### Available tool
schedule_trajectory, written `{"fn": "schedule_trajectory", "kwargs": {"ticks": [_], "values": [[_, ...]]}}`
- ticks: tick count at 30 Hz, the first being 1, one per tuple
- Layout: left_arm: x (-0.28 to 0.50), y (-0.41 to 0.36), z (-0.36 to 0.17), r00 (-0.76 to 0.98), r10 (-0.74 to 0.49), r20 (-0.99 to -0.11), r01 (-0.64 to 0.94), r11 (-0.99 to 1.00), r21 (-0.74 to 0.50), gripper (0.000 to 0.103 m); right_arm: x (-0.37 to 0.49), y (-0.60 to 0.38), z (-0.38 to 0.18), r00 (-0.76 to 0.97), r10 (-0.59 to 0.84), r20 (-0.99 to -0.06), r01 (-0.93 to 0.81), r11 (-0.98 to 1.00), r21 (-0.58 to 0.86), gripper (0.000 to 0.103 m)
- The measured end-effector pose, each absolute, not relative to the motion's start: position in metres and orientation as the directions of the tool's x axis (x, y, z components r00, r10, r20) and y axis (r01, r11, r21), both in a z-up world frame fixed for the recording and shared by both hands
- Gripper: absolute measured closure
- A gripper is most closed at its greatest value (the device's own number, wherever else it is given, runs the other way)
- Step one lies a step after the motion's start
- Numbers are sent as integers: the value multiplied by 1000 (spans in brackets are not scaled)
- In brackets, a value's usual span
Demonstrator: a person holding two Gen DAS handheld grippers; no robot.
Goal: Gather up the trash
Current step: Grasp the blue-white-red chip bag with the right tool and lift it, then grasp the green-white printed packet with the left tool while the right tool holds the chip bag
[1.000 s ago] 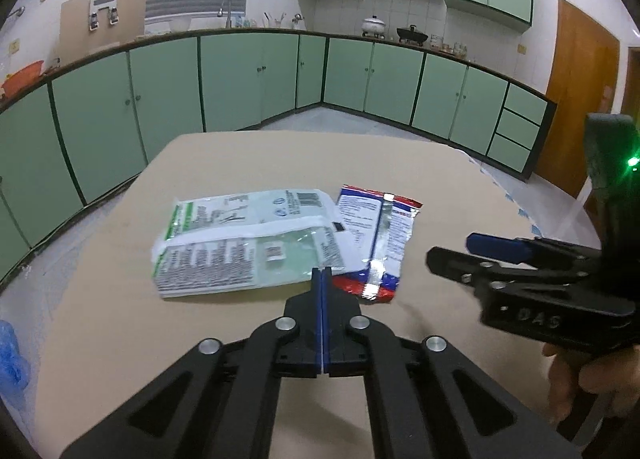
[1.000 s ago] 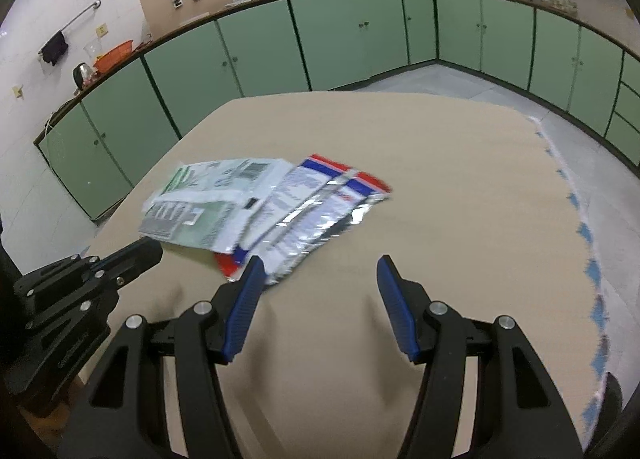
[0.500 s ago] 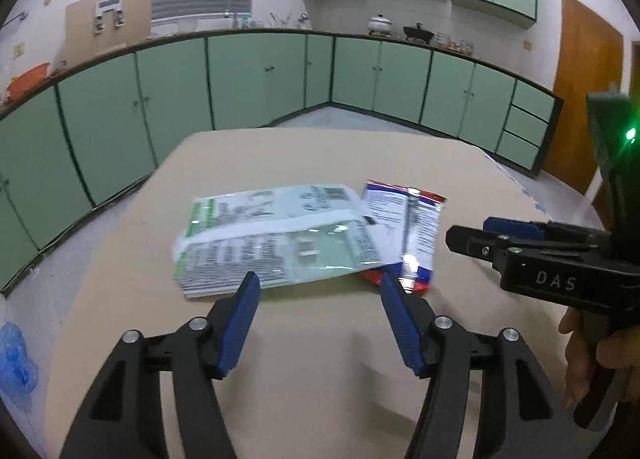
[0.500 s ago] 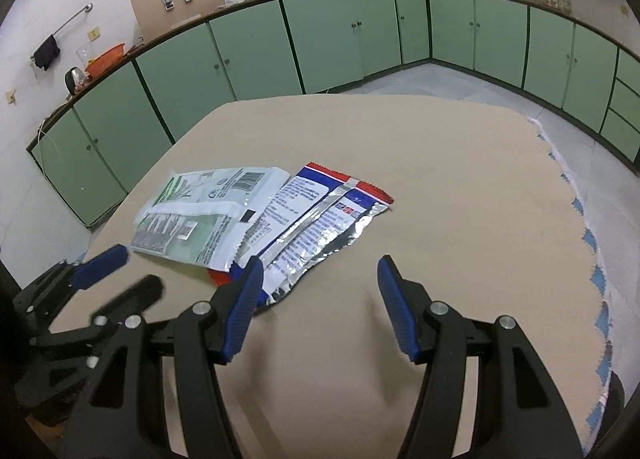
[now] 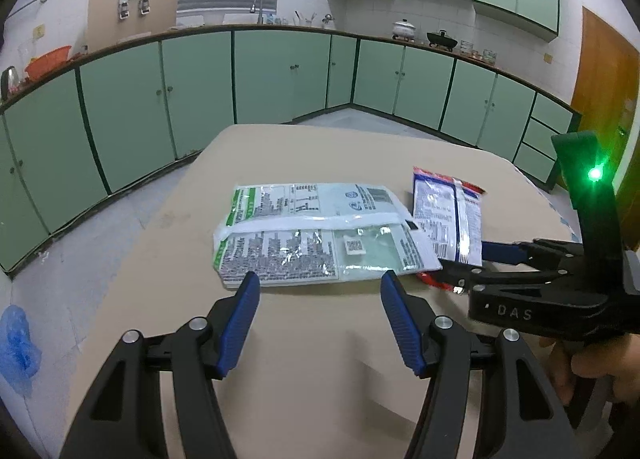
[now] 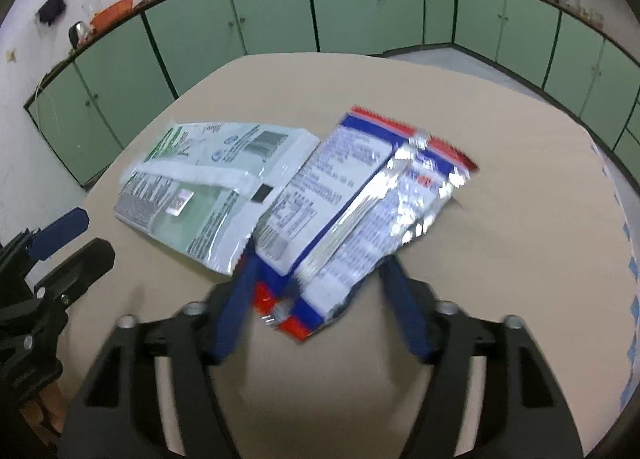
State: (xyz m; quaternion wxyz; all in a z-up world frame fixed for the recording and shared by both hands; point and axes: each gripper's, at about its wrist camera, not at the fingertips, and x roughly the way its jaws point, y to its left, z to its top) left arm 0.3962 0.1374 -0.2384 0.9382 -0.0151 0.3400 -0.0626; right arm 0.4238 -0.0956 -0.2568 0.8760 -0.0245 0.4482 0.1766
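Now | left tool (image 5: 320,291) agape, angled down | right tool (image 6: 316,271) closing around red-blue wrapper (image 6: 360,203)

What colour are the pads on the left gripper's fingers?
Blue pads on black fingers; clearest in the left wrist view.

You've got a plain beige tabletop (image 5: 320,359) with rounded corners. Two flat wrappers lie on it: a green-and-white packet (image 5: 316,235), whose right edge overlaps a red, white and blue foil wrapper (image 6: 360,203).
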Motion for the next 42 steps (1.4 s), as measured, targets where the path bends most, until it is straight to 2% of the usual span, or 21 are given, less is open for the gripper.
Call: {"fn": "schedule_trajectory", "kwargs": {"ticks": [1,2,3,6,15,26,27,28,29,30,32,42], "values": [[396,138,-239,760,-130,-636,108,991,-74,41,424,-97,-257,537,287,-793,-330,937,115,80],[397,138,-239,758,-132,-639,109,991,-75,41,424,-100,-257,531,305,-790,-331,933,138,83],[397,137,-240,756,-134,-640,113,991,-74,41,425,-103,-256,527,320,-787,-330,931,158,93],[398,131,-241,750,-141,-647,127,989,-68,41,418,-111,-252,539,339,-771,-337,926,171,100],[425,86,-243,713,-175,-678,190,980,-53,41,413,-145,-238,579,350,-736,-314,929,194,102],[460,56,-258,643,-126,-755,183,983,-8,41,425,-173,-237,583,359,-729,-285,930,230,102],[462,56,-259,634,-124,-763,182,983,-8,47,424,-175,-238,582,362,-728,-284,930,235,102],[465,56,-261,623,-127,-772,180,983,-17,57,424,-176,-239,580,365,-729,-285,929,238,102],[465,59,-260,624,-151,-767,181,982,-45,84,423,-177,-241,577,367,-729,-287,928,240,102],[467,60,-259,619,-178,-765,184,980,-79,98,422,-179,-241,576,368,-730,-287,927,241,102],[465,60,-258,626,-187,-757,188,978,-86,103,420,-180,-241,575,372,-728,-289,926,245,102],[432,56,-226,665,-255,-702,234,964,-128,103,407,-189,-226,594,374,-713,-290,925,244,102]]}}
